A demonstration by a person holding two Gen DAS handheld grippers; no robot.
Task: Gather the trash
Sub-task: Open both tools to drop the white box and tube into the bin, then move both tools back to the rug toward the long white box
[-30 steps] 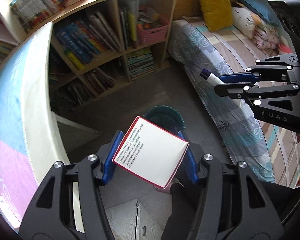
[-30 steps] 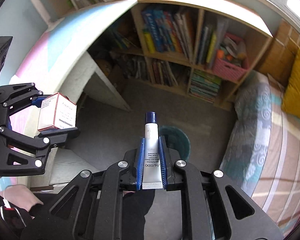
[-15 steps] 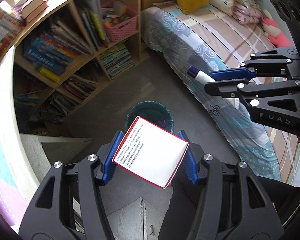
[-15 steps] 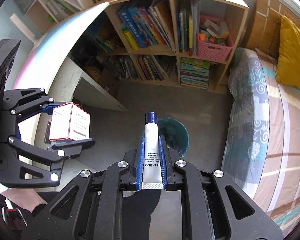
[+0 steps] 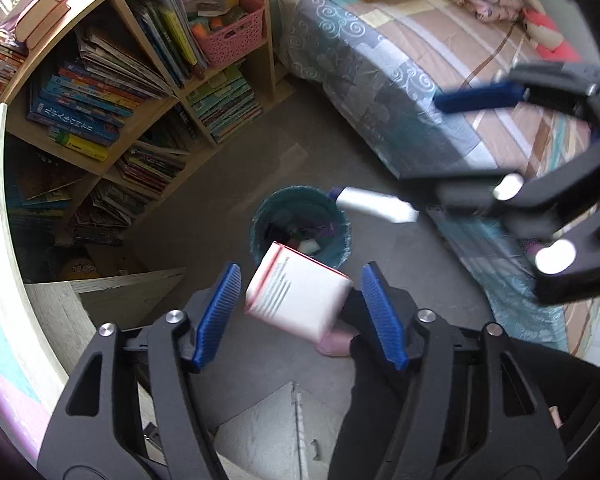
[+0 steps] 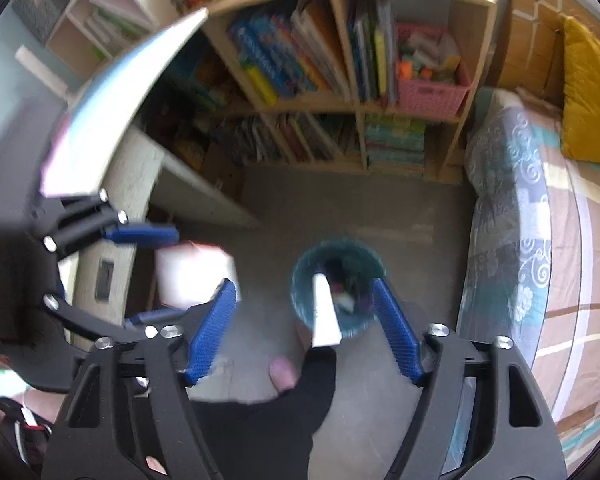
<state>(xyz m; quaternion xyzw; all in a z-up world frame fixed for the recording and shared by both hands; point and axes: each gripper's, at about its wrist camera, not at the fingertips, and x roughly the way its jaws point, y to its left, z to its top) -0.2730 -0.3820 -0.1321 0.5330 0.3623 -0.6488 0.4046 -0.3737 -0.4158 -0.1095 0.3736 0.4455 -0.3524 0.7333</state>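
A teal waste bin (image 5: 261,216) stands on the grey floor with some rubbish inside. Directly above it my left gripper (image 5: 300,314) points straight down, its jaws opening. The white box with red edges (image 5: 300,298) is loose between them, tilted and blurred, touching neither pad. My right gripper (image 6: 304,330) is also opening over the bin (image 6: 300,276). The white tube (image 6: 325,312) has left its pads and hangs blurred above the bin's mouth. The left wrist view shows the tube (image 5: 374,205) beside the right gripper (image 5: 460,144). The right wrist view shows the box (image 6: 192,276) by the left gripper (image 6: 152,276).
A wooden bookshelf (image 5: 140,92) full of books holds a pink basket (image 5: 232,36) behind the bin. A bed with a patterned cover (image 5: 380,92) runs along the right. A pale desk panel (image 5: 112,292) stands left. A dark trouser leg (image 6: 284,408) and pink slipper (image 5: 334,346) are below.
Both grippers have opened. The box has slipped out of the left pads and the tube out of the right pads, both now loose over the bin. Both hands shifted sideways and lower.
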